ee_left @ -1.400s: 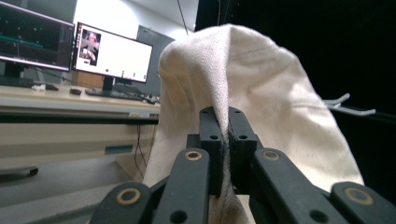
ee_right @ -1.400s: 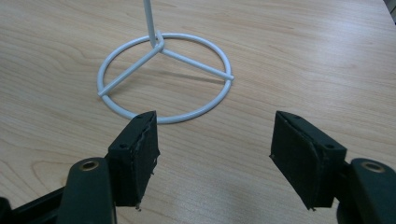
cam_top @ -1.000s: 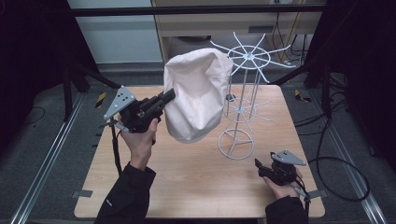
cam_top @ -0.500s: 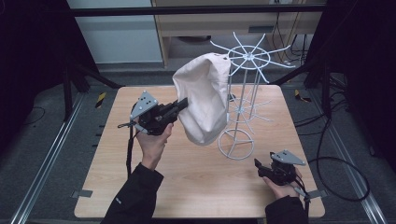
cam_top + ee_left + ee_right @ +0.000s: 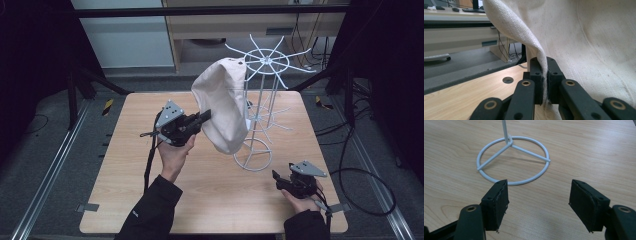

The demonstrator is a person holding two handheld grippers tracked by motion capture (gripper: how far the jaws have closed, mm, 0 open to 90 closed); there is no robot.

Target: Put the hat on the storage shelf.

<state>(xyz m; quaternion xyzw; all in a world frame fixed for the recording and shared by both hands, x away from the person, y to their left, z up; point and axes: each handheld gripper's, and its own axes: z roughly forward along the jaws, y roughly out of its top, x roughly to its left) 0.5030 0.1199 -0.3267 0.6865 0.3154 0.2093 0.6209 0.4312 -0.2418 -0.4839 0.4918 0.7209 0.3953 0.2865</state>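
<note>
Left claw clamps cloth bag edge beside wire rack; right claw open.

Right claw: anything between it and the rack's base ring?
Nothing. In the right gripper view, bare wooden table runs from the open right claw to the white rack's base ring.

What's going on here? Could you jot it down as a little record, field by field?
Setting: wooden table
Cloth: cream cloth bag, hanging against the stand's top spokes
Stand: white wire stand, upright, ring base on the table
Left gripper: shut on a fold of the bag
Right gripper: open, holding nothing, low over the table near the ring base
</note>
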